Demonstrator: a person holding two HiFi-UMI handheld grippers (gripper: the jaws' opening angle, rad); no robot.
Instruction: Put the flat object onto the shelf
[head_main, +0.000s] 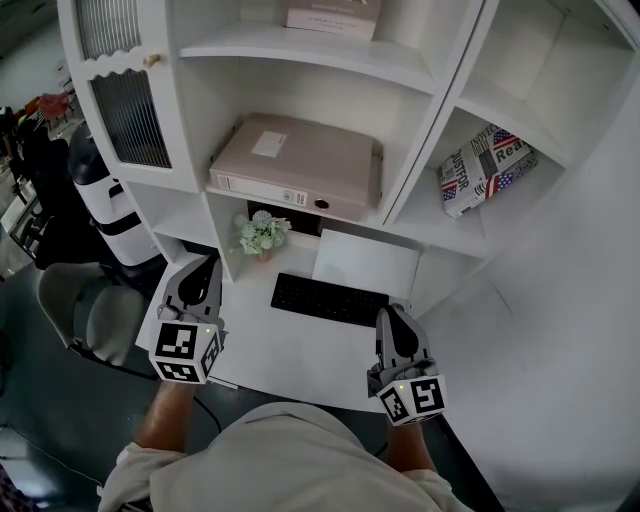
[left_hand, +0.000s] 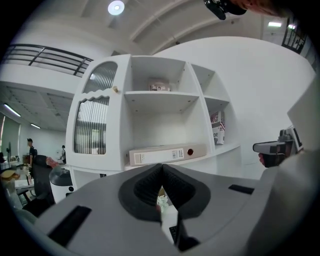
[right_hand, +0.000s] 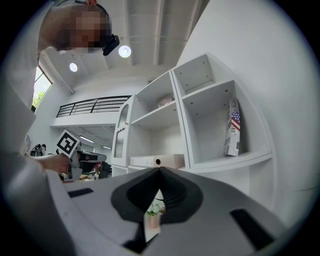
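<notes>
The flat object, a beige binder (head_main: 295, 163), lies on its side on the middle shelf of the white cabinet (head_main: 300, 60); it also shows in the left gripper view (left_hand: 167, 154) and the right gripper view (right_hand: 157, 161). My left gripper (head_main: 208, 264) hovers over the desk's left front, shut, with nothing between its jaws (left_hand: 161, 168). My right gripper (head_main: 390, 316) is held over the desk's right front, beside the keyboard, also shut and empty (right_hand: 160, 171). Both point at the cabinet, well short of the binder.
A black keyboard (head_main: 328, 298), a white board (head_main: 366, 262) and a small flower pot (head_main: 262, 234) sit on the desk (head_main: 290, 355). A flag-print box (head_main: 485, 168) leans in the right shelf bay. A box (head_main: 333, 15) lies on the top shelf. A chair (head_main: 85, 315) stands at left.
</notes>
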